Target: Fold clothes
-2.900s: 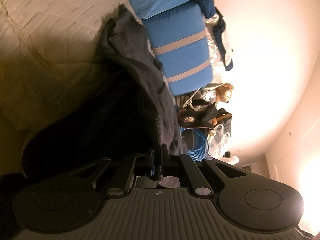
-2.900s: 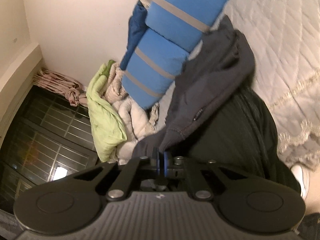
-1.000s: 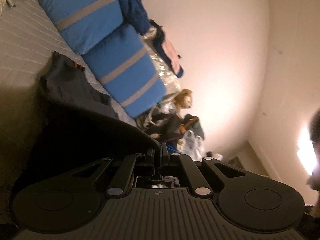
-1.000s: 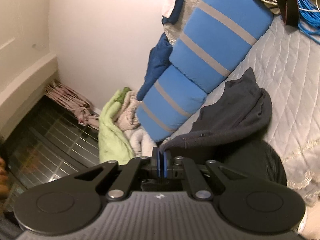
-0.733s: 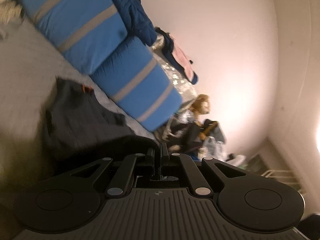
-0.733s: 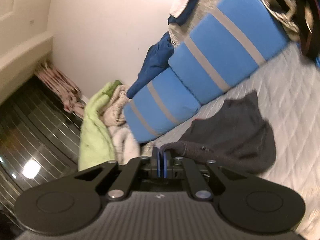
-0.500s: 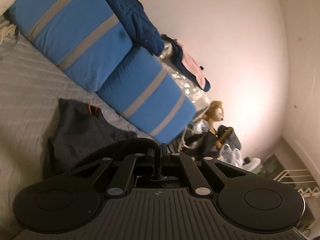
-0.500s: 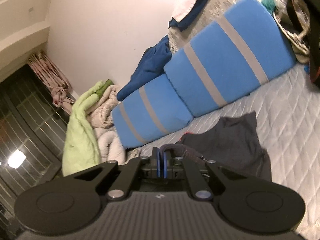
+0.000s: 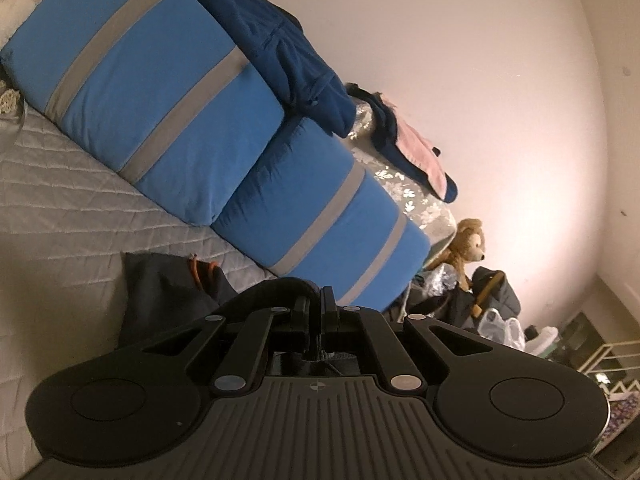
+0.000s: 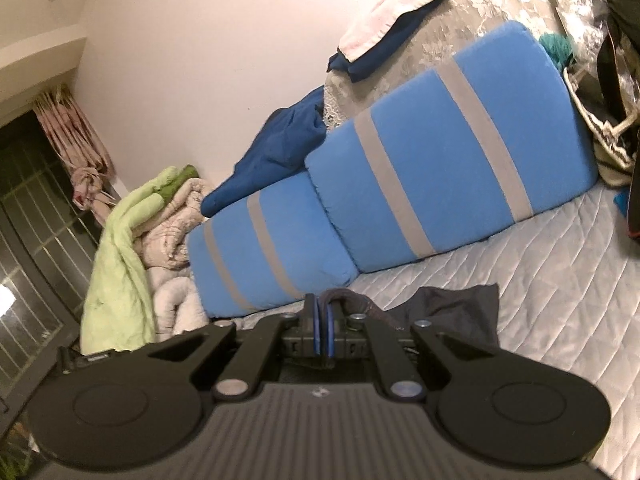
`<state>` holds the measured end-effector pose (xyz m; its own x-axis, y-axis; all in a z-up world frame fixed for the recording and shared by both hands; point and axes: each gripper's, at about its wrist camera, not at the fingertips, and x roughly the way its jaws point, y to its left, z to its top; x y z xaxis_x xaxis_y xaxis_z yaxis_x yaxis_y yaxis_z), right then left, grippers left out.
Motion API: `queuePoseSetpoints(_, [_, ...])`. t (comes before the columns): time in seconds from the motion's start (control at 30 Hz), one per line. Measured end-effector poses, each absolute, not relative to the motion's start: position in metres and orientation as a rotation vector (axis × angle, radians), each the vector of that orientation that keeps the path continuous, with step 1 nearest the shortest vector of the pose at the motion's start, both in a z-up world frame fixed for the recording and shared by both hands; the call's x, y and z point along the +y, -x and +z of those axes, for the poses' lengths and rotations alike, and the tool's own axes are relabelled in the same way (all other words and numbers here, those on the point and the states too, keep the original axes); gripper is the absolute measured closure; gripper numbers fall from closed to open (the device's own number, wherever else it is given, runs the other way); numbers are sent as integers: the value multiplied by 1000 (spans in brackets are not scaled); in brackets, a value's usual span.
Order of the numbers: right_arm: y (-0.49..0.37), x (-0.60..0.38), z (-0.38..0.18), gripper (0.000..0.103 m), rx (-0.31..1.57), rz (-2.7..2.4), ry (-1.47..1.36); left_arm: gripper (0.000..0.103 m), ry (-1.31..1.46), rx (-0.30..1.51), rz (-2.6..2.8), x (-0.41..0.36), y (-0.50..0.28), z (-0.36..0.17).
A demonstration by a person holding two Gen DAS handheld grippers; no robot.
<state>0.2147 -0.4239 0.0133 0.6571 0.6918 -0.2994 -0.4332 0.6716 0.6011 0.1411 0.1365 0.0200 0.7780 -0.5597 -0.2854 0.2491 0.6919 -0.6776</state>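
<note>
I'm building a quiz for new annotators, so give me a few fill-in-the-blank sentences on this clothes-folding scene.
1. Both grippers are shut on the dark ____ garment.
2. The blue pillows carry ____ stripes.
3. The stuffed toy sits beyond the pillows, in the ____ wrist view.
4. The garment lies on a quilted ____.

Missing words: grey; grey; left; bedspread

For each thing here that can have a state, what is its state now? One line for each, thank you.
Left gripper: shut on dark garment.
Right gripper: shut on dark garment.
Dark garment: edge lifted, rest lying on the bed.
Navy cloth: draped over the blue cushions.
Green blanket: bundled, unfolded.
</note>
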Motion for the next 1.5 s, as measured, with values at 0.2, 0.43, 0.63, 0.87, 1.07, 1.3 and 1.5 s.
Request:
queuePoseSetpoints(0.2, [-230, -408, 11, 98, 556, 626, -450, 99, 586, 527, -390, 130, -160, 23])
queuePoseSetpoints(0.43, [-248, -384, 0, 98, 574, 574, -349, 99, 537, 562, -327, 124, -190, 10])
queuePoseSetpoints(0.63, [-270, -381, -22, 98, 611, 553, -357, 99, 518, 612, -307, 122, -211, -13])
queuePoseSetpoints(0.87, [-291, -379, -41, 98, 643, 533, -361, 99, 531, 652, -295, 122, -229, -33])
queuePoseSetpoints(1.07, [-311, -376, -48, 98, 654, 520, -358, 99, 529, 666, -290, 122, -247, -36])
queuePoseSetpoints(1.3, [-334, -377, -52, 98, 654, 497, -375, 99, 506, 660, -295, 116, -265, -30])
queuePoseSetpoints(1.5, [-353, -375, -66, 98, 671, 471, -386, 99, 487, 679, -277, 110, -281, -36])
